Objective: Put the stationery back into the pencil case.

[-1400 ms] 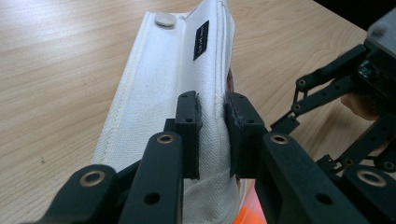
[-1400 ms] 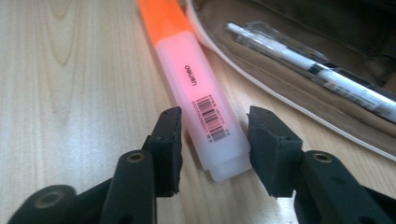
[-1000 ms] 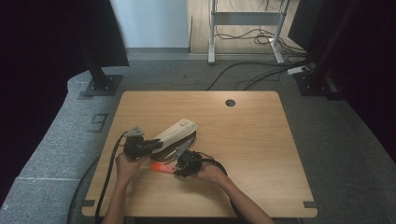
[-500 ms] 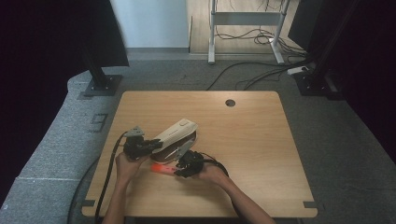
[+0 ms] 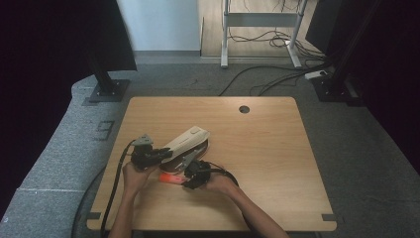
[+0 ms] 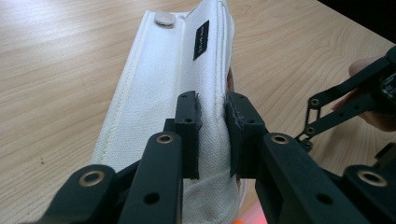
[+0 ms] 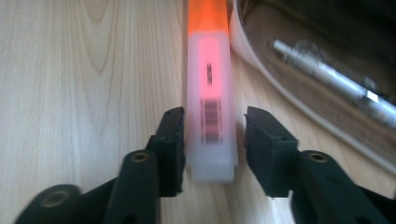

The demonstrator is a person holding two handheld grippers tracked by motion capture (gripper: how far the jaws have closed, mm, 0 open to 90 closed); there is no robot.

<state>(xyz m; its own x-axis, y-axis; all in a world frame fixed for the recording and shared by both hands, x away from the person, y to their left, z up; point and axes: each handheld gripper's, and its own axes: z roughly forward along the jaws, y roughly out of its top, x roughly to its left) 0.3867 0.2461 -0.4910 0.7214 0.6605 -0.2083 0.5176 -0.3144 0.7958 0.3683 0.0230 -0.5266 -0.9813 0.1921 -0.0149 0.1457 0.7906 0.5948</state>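
White canvas pencil case (image 6: pixel 159 93) flap pinched by left gripper (image 6: pixel 212 135); orange translucent highlighter (image 7: pixel 210 93) straddled by spread right gripper (image 7: pixel 212 149) (slip risk if closed off-centre).

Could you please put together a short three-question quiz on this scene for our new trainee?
1. True or false: the left claw is shut on the white pencil case.
2. What lies between the jaws of the right claw? A) a silver pen B) an orange highlighter C) nothing
3. Fill in: inside the open case lies a silver ____.

Key:
1. True; its jaws pinch the case's flap.
2. B; the orange highlighter lies on the table between jaws that stand apart, with a gap on the right.
3. Pen; the silver pen rests in the dark interior.
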